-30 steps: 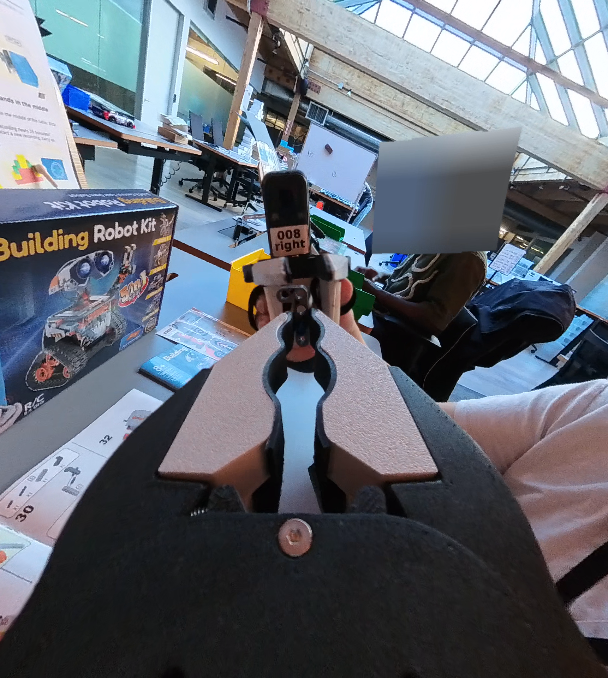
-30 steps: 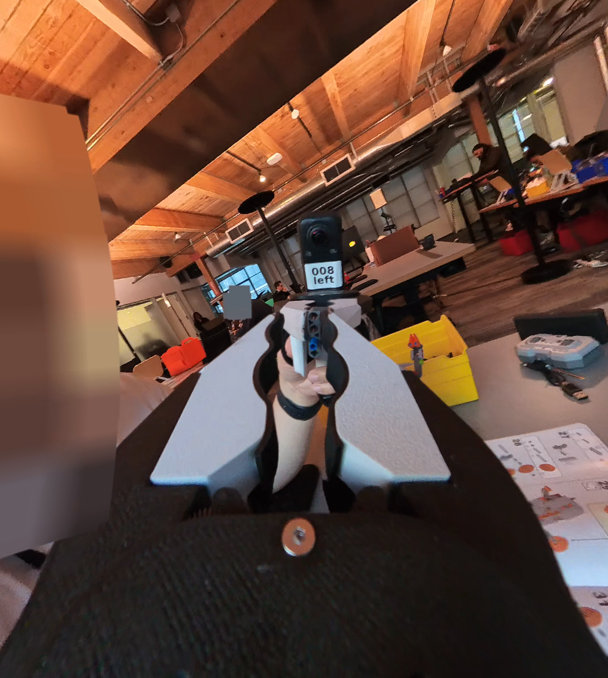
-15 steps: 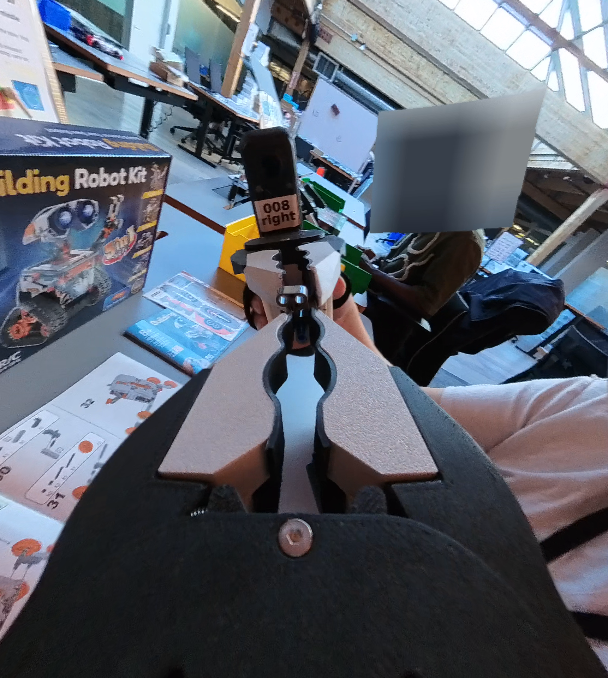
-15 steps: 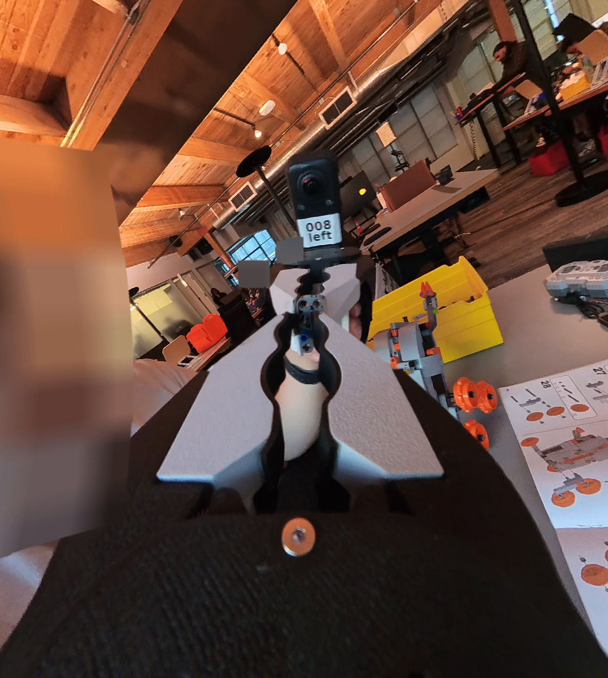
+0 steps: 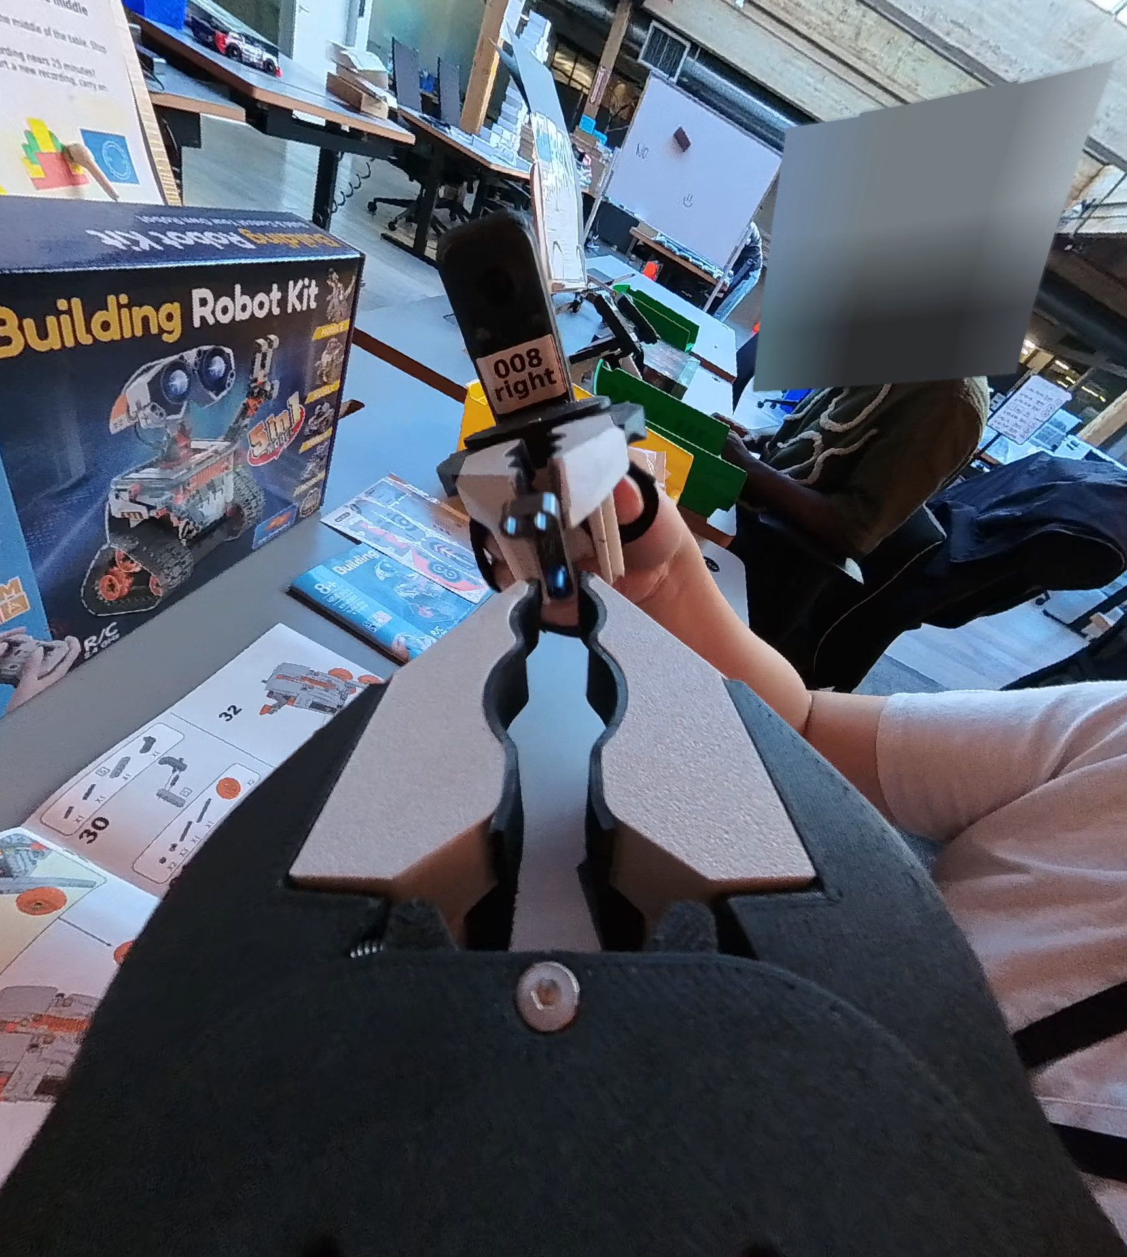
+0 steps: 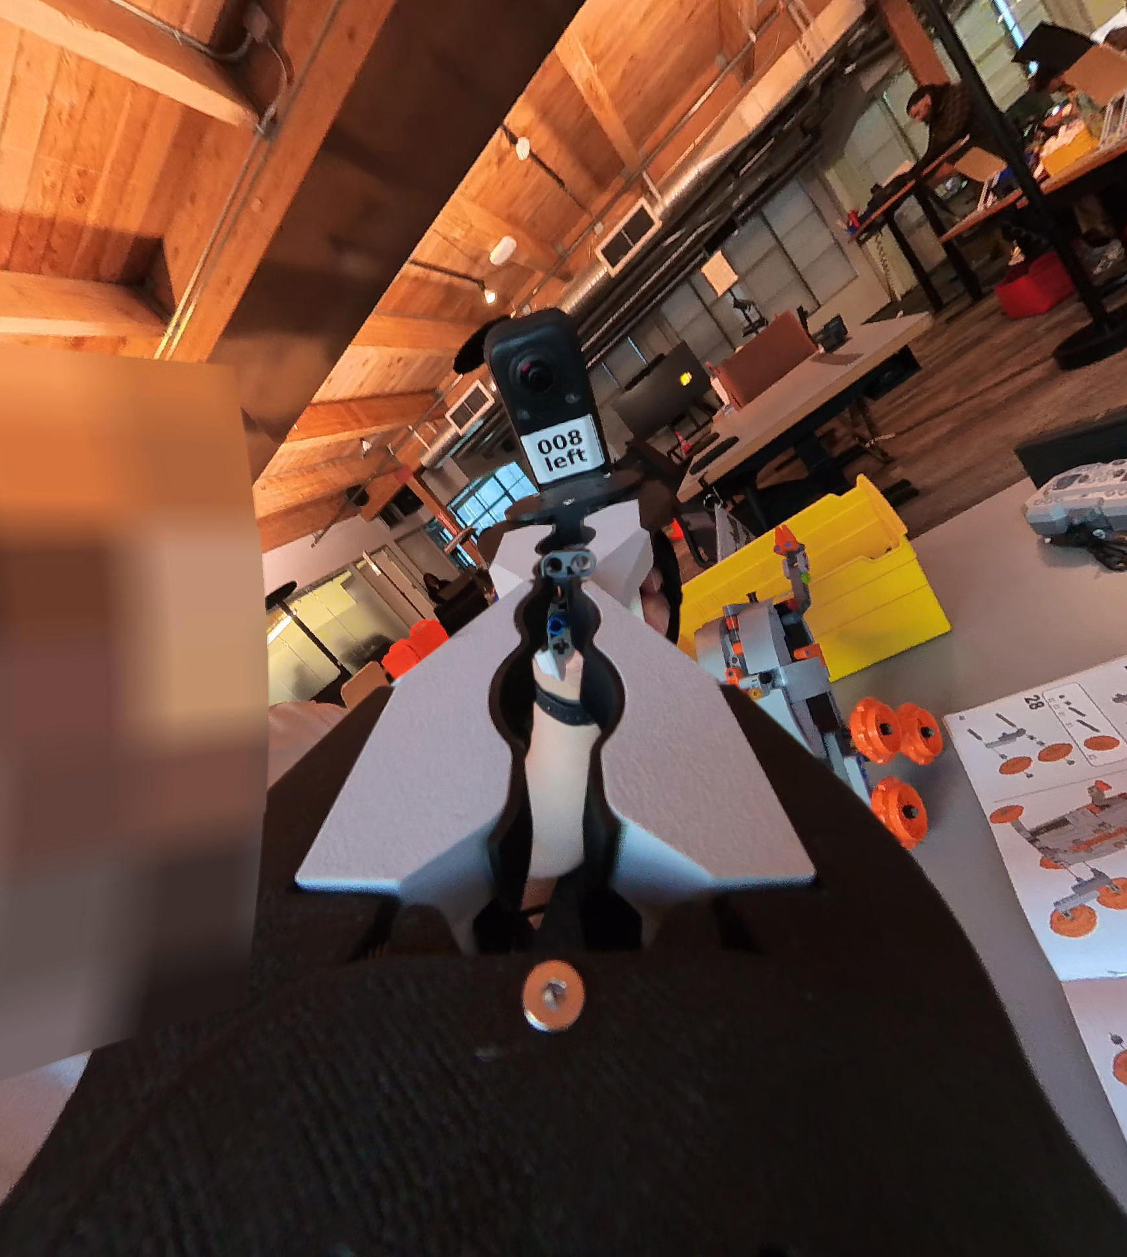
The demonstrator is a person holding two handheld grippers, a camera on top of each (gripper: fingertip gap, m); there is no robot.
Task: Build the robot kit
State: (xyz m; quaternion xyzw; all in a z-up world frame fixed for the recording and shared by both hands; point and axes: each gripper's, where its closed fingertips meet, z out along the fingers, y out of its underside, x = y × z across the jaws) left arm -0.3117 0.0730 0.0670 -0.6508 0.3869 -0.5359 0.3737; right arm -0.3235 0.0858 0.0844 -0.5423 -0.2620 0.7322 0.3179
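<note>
My left gripper (image 5: pixel 550 602) and my right gripper (image 6: pixel 559 605) point at each other, tip to tip, in the air above the grey table (image 5: pixel 370 381). Both are shut on one small grey building-piece assembly (image 5: pixel 528 525) with a blue pin (image 5: pixel 555 581). In the right wrist view the same assembly (image 6: pixel 567 563) shows its two-hole grey end, with the blue pin (image 6: pixel 554 622) below it. The right gripper (image 5: pixel 533 490) shows beyond my left tips, held by a hand. The left gripper (image 6: pixel 588 537) shows beyond my right tips.
A robot kit box (image 5: pixel 139 422), open instruction sheets (image 5: pixel 159 782) and booklets (image 5: pixel 397 571) lie to the left. To the right are a part-built grey and orange model (image 6: pixel 771 653), orange wheels (image 6: pixel 894 734), a yellow bin (image 6: pixel 839 578) and a grey controller (image 6: pixel 1111 496). A person (image 5: pixel 853 476) sits behind. The grippers are tip to tip, or close to it.
Both grippers have tilted down toward the table while staying tip to tip. The part-built model and the orange wheels have come into the right wrist view.
</note>
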